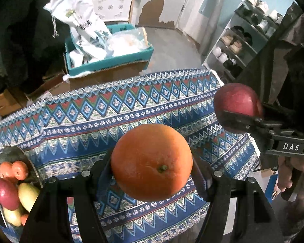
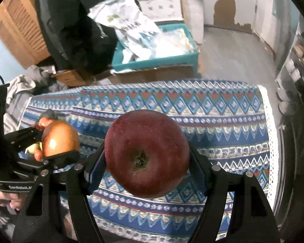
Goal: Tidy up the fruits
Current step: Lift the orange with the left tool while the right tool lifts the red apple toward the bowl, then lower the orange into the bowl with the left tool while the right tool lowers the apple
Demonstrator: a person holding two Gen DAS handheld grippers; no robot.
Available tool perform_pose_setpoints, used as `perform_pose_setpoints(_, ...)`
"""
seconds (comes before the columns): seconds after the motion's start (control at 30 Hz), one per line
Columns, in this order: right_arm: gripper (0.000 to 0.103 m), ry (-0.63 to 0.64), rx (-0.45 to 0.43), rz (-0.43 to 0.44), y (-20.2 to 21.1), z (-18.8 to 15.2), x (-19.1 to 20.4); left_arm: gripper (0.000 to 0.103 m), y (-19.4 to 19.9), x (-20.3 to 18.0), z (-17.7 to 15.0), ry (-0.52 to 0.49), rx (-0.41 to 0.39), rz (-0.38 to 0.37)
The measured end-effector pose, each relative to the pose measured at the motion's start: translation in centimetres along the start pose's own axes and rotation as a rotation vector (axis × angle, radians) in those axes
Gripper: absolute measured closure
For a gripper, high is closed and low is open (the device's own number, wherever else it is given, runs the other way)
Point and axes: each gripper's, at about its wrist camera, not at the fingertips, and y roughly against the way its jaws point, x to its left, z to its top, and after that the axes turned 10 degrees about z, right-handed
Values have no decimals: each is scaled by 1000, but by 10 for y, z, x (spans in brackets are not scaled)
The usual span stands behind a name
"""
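My left gripper [image 1: 152, 168] is shut on a large orange [image 1: 151, 162] and holds it above the patterned tablecloth [image 1: 111, 121]. My right gripper [image 2: 148, 158] is shut on a dark red apple [image 2: 147, 153], stem end toward the camera, also held above the cloth. The right gripper with its apple [image 1: 238, 106] shows at the right of the left wrist view. The left gripper with the orange [image 2: 59, 138] shows at the left of the right wrist view. A bowl [image 1: 18, 154] at the table's left edge holds small oranges, a red apple and yellow fruits.
Behind the table a teal box [image 1: 109, 62] with white bags sits on cardboard boxes. A shoe rack [image 1: 241, 40] stands at the right. Grey floor lies beyond the table's far edge. The cloth [image 2: 172, 111] covers the whole table top.
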Motion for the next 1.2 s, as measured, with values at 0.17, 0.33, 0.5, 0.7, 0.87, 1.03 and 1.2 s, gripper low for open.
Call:
perform_pose_setpoints(0.17,30,34,-19,30,6,7,24,33,19,9,-4,-2,-37,14)
perform_pose_setpoints(0.33,30,61,-22,62,7,12,43,33,34,23,-10,8,-56,15)
perform_pose_setpoints(0.5,30,88,-18,91,5,17,64,33,47,36,-15,22,-71,25)
perform_pose_setpoints(0.7,30,124,-7,123,-1,23,89,33,59,56,-21,54,-79,30)
perform_pose_setpoints(0.87,30,150,11,143,-11,31,111,33,65,73,-26,81,-83,34)
perform_pose_setpoints(1.03,30,173,21,172,-21,39,133,33,71,93,-34,116,-89,41)
perform_pose_setpoints(1.2,30,189,50,198,-36,43,154,33,76,116,-42,154,-87,57)
